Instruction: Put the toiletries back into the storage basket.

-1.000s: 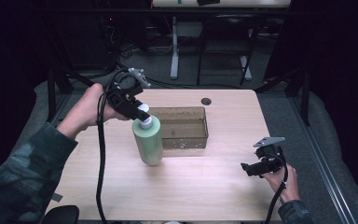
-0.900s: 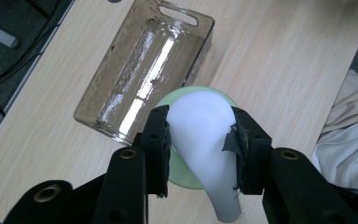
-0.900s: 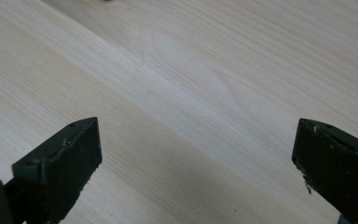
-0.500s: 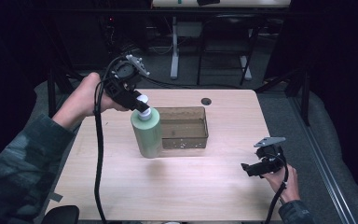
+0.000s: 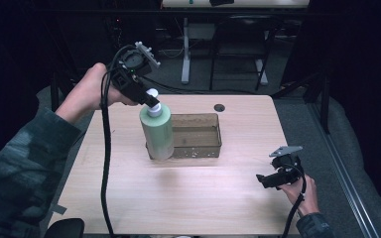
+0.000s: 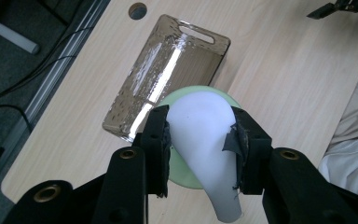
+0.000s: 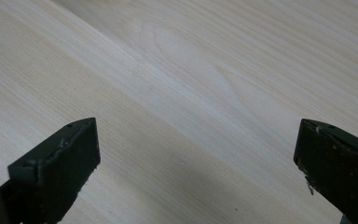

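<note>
On the pale wooden table point(image 5: 188, 198), near its far middle, a smoky translucent tray point(image 5: 198, 130) is seen lying empty. At the tray's left end a green bottle point(image 5: 158, 134) is held upright, its base at or just over the tray's rim; whether it is resting there cannot be told. Its white pump cap point(image 6: 204, 140) is clamped between the jaws of the left gripper point(image 6: 200, 140), one pad on each side. The bottle is judged rigid plastic, smooth, possibly weighty if full; a grip on the cap alone may let it swing or slip, so the neck is thought safer. Near the table's right front the right gripper point(image 5: 272, 179) is held with jaws spread wide, nothing between them
</note>
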`<action>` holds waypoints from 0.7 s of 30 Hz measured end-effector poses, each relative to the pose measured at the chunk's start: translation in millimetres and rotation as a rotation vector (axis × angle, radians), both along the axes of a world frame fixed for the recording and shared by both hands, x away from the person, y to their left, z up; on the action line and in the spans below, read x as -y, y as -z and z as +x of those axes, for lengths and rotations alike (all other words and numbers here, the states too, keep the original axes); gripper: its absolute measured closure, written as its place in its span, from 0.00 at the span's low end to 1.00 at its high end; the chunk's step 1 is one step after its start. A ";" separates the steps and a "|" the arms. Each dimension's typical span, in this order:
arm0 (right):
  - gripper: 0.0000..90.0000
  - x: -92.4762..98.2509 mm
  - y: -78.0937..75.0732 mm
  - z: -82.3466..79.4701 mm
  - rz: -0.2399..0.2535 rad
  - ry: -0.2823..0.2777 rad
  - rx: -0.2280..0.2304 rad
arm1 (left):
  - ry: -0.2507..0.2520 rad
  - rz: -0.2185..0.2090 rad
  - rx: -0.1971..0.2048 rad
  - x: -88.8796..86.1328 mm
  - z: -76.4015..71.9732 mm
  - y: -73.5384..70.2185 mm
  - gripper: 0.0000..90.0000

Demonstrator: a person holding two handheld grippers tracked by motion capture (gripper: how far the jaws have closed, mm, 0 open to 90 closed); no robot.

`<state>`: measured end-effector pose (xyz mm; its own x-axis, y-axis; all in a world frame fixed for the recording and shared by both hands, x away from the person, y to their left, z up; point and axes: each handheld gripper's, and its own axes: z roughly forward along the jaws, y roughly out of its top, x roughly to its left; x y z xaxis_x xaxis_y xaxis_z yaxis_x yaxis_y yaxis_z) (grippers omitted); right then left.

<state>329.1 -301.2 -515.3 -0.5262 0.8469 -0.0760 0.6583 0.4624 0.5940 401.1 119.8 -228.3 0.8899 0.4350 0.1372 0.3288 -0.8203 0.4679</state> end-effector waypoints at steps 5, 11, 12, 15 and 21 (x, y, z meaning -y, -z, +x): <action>0.00 0.4 -0.3 0.0 -0.001 0.003 0.001 | -0.017 0.000 -0.004 -0.5 9.9 -2.6 0.70; 0.00 0.3 0.3 0.3 -0.006 0.003 -0.002 | -0.027 0.013 -0.003 2.5 19.7 -4.6 0.70; 0.00 0.2 0.2 0.0 -0.005 0.004 -0.003 | -0.032 0.009 -0.007 2.9 20.7 -5.3 0.70; 0.00 0.3 0.1 -0.3 -0.004 0.005 -0.002 | -0.041 0.011 -0.005 3.9 24.6 -7.4 0.70; 0.00 0.2 -0.3 -0.6 -0.007 0.004 0.000 | -0.057 0.015 -0.003 6.7 33.2 -10.2 0.70</action>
